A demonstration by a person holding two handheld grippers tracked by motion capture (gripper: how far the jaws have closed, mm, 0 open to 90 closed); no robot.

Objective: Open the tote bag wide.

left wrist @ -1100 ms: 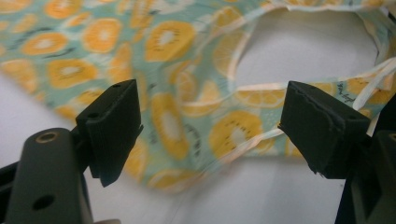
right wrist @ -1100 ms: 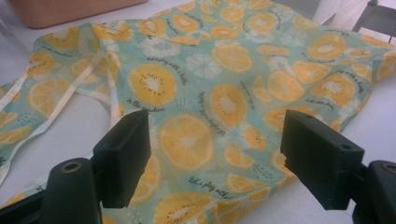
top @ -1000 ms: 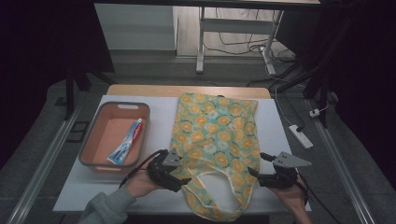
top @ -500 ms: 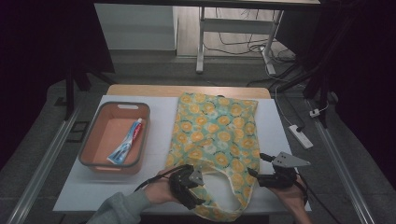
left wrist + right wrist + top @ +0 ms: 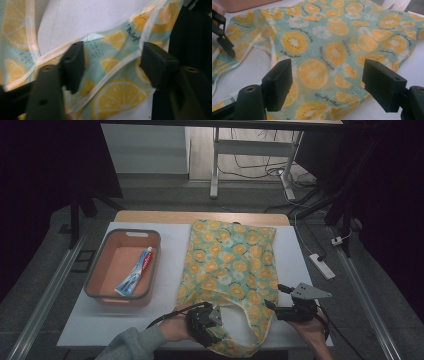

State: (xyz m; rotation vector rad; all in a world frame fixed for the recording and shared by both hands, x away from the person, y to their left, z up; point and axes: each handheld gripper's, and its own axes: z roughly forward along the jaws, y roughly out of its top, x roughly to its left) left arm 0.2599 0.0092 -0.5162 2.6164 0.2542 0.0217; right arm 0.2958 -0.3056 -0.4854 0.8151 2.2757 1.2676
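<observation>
On the white table (image 5: 165, 235), a fruit-print tote bag (image 5: 231, 265) lies flat, handles nearest the person. Left gripper (image 5: 111, 65), its jaws just closing, straddles a handle strap without pinching it; right gripper (image 5: 327, 82) hovers wide over the bag's near right corner. High view adds the orange tray (image 5: 150, 265) holding toothpaste (image 5: 135, 274) at left.

A broad strip of bare white table (image 5: 170, 270) lies open between the orange bin (image 5: 122, 265) and the citrus-print bag (image 5: 232, 265), a clear lane for a hand. Right of the bag, only a narrow margin of tabletop remains before the edge.
</observation>
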